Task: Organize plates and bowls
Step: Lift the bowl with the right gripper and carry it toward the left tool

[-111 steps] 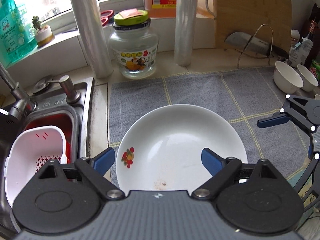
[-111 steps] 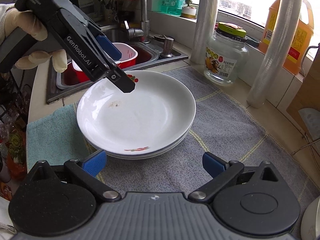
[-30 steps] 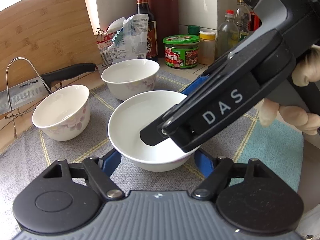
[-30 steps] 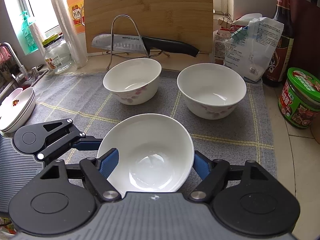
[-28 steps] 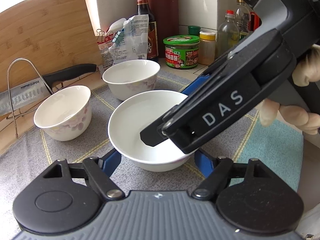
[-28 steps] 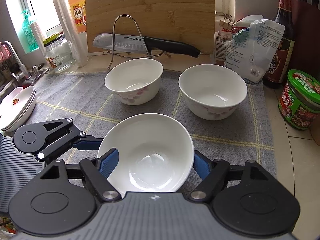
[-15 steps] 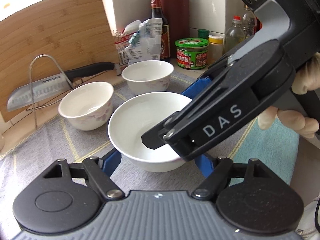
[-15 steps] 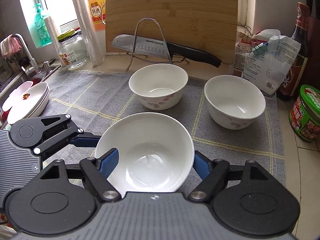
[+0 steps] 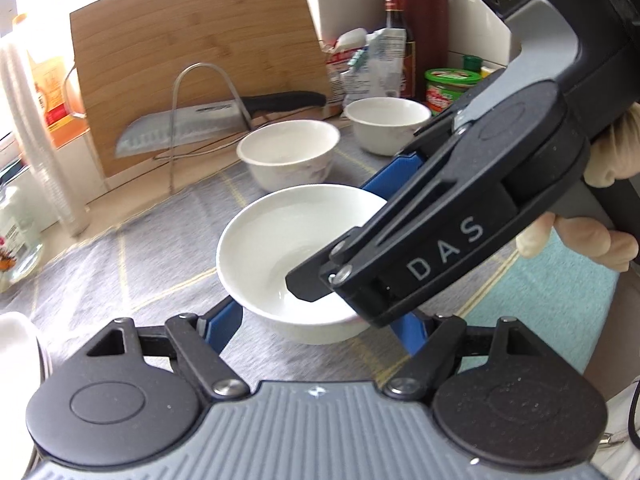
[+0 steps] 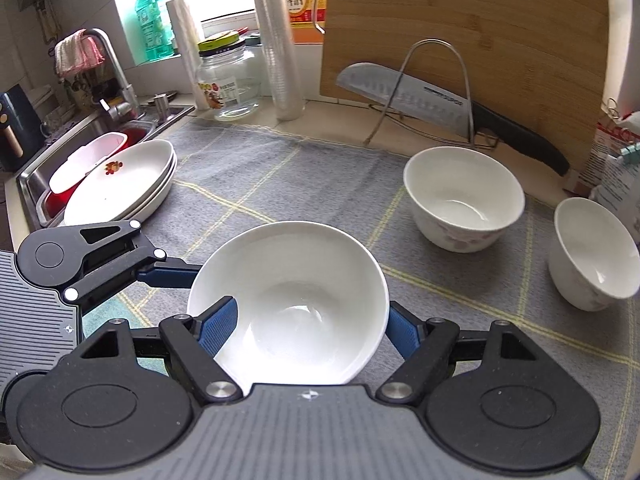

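Note:
A plain white bowl (image 9: 280, 240) (image 10: 288, 300) hangs over the grey mat (image 10: 300, 168), gripped from two sides. My left gripper (image 9: 316, 328) has its blue pads against the bowl's lower sides. My right gripper (image 10: 310, 332) is shut on the same bowl; in the left wrist view it reaches in from the right (image 9: 340, 236). In the right wrist view the left gripper (image 10: 180, 276) comes in from the left, its far finger hidden by the bowl. Two flowered bowls (image 10: 464, 196) (image 10: 596, 252) stand on the mat. A stack of plates (image 10: 120, 184) sits by the sink.
A knife on a wire stand (image 10: 432, 96) leans before the bamboo cutting board (image 10: 480, 32). A glass jar (image 10: 228, 80) and plastic rolls (image 10: 280, 48) stand at the back. The sink (image 10: 80, 148) holds a red basin. Sauce bottles and a green-lidded jar (image 9: 448, 88) crowd the right.
Both grippers have carried the bowl sideways to the left, away from the two flowered bowls. The plate stack and sink have come closer in the right wrist view.

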A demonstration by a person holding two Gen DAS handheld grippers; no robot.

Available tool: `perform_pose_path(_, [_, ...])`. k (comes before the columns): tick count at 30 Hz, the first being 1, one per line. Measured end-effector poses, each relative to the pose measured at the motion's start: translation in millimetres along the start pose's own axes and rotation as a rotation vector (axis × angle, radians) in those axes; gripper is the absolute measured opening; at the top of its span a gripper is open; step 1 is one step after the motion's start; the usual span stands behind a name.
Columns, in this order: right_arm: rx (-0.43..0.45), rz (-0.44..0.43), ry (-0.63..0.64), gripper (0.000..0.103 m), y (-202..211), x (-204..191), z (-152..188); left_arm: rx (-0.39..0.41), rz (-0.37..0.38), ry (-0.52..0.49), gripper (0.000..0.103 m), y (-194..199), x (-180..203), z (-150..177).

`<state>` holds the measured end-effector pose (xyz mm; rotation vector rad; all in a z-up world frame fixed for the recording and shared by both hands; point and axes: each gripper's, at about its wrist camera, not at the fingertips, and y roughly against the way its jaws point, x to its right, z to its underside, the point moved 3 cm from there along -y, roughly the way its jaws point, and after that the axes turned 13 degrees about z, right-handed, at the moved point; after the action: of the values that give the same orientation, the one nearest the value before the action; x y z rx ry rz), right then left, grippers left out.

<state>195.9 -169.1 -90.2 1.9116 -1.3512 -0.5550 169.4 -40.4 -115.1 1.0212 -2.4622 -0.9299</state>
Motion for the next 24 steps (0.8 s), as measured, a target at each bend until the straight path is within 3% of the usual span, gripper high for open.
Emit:
perform_pose_path(11, [-0.003, -0.048, 0.049, 0.084, -24, -44, -18, -0.022, -0.053, 0.047, 0.08, 12, -35, 20])
perform_pose_path(24, [-0.025, -0.057, 0.057, 0.084, -43, -60, -22, -0.039, -0.043, 0.08, 0.08, 11, -53, 27])
